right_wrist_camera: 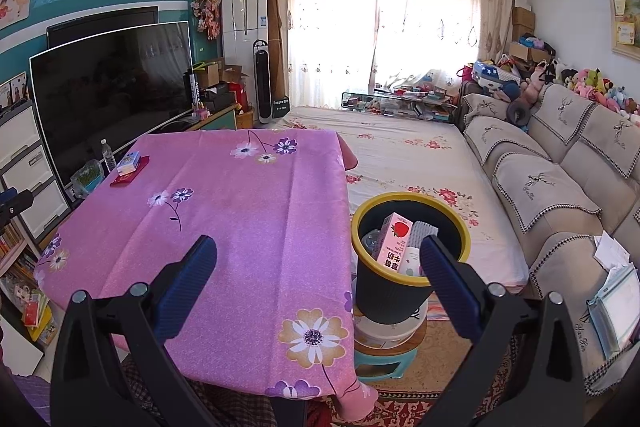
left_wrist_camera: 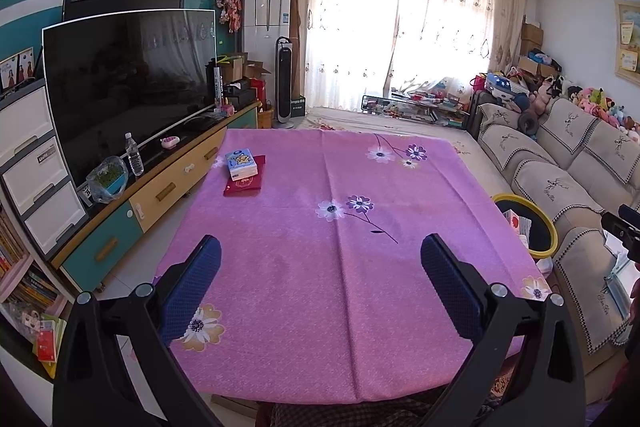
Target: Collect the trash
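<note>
Fingers spread wide on both sides, nothing held in either: the left gripper [left_wrist_camera: 320, 281] hangs over the near half of the worktop [left_wrist_camera: 400, 287] draped in a pink flowered cloth, and the right gripper [right_wrist_camera: 318, 283] sits over that worktop's right edge, its right finger crossing the rim of the dark round bin with a yellow lip [right_wrist_camera: 464, 227]. That bin stands just beside the worktop on a stack of stools, and it is already loaded: a pink strawberry milk carton [right_wrist_camera: 394, 239] stands tilted inside with a grey ribbed item beside it and something pale below that I cannot identify. Out on the cloth, no loose trash shows; only a blue tissue pack [left_wrist_camera: 241, 165] lies on top of a flat red packet [left_wrist_camera: 245, 181] at the far left corner, well apart from both grippers. By my reading, collection is at or near its end. If those two count as trash, the left gripper is the natural one: reach long across the cloth, come down square over the tissue pack, close on its short sides so the soft wrap does not slip, then carry across to the bin rather than toss.
</note>
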Demonstrator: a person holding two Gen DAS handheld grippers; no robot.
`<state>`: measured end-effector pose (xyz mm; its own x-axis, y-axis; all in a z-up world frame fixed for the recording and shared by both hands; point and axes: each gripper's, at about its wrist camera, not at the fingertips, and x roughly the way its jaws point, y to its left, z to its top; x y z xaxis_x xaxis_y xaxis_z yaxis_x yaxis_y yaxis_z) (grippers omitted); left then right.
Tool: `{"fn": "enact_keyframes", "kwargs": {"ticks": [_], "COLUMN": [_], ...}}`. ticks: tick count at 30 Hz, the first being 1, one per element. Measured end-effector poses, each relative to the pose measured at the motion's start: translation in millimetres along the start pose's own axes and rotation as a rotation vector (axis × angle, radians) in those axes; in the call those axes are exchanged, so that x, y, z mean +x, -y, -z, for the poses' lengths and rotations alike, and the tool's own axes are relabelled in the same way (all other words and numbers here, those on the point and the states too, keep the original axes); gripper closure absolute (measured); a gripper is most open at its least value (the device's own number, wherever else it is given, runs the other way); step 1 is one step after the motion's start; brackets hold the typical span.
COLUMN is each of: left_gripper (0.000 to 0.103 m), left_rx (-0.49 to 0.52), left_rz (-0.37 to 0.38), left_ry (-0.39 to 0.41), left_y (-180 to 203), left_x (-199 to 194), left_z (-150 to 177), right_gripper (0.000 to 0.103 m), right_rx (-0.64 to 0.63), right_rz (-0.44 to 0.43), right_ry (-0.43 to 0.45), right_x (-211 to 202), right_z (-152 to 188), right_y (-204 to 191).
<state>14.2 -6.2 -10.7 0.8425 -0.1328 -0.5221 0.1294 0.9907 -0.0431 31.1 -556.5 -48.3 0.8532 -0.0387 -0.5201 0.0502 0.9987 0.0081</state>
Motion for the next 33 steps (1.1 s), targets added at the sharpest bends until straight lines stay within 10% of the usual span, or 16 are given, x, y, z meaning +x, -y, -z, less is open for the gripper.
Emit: {"fn": "enact_keyframes", "kwargs": {"ticks": [33], "left_gripper": [0.005], "left_rx": [0.003], "left_rz": [-0.015], "left_ry": [-0.006], "left_y": [-2.7], "left_x": [4.0], "left_z": [4.6], "right_gripper": [0.006], "right_rx": [0.005], "right_rz": [-0.012], "right_ry": [-0.01], "right_x": [7.2], "right_z": [5.8], "right_y": [-0.9]}}
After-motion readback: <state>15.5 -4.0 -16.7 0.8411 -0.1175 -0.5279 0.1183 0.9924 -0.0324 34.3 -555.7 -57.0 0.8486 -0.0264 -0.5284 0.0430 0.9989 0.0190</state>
